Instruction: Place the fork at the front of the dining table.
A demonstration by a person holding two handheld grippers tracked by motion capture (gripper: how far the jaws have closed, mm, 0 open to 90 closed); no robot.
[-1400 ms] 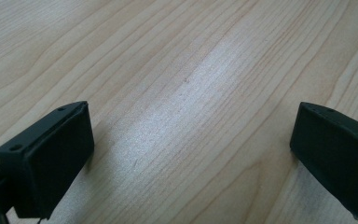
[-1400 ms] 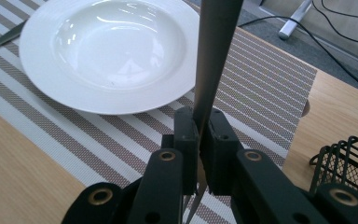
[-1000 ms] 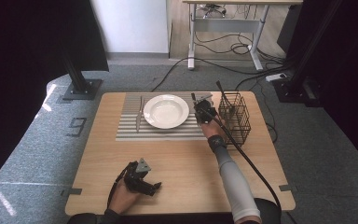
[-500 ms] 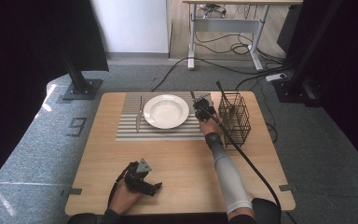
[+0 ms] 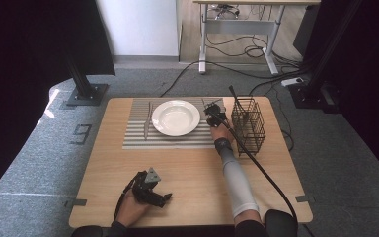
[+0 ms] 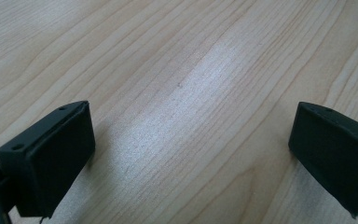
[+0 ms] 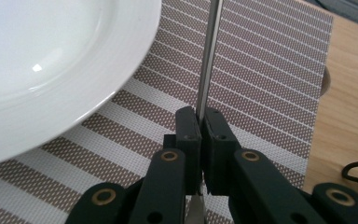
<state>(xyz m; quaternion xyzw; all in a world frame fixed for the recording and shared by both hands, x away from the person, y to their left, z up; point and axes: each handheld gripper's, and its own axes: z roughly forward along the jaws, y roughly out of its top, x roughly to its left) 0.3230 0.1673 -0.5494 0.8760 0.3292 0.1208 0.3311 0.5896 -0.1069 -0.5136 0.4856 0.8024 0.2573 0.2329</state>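
Right claw (image 7: 200,122) clamped tight on a thin metal utensil handle (image 7: 209,56).

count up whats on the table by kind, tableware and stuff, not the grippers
plate: 1
striped placemat: 1
wire basket: 1
utensil lying left of the plate: 1
thin metal utensil clamped in the right gripper: 1
Total: 5

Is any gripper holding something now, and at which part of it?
The right gripper clamps a thin metal utensil on its slim handle; its ends are unseen. The left gripper holds nothing.
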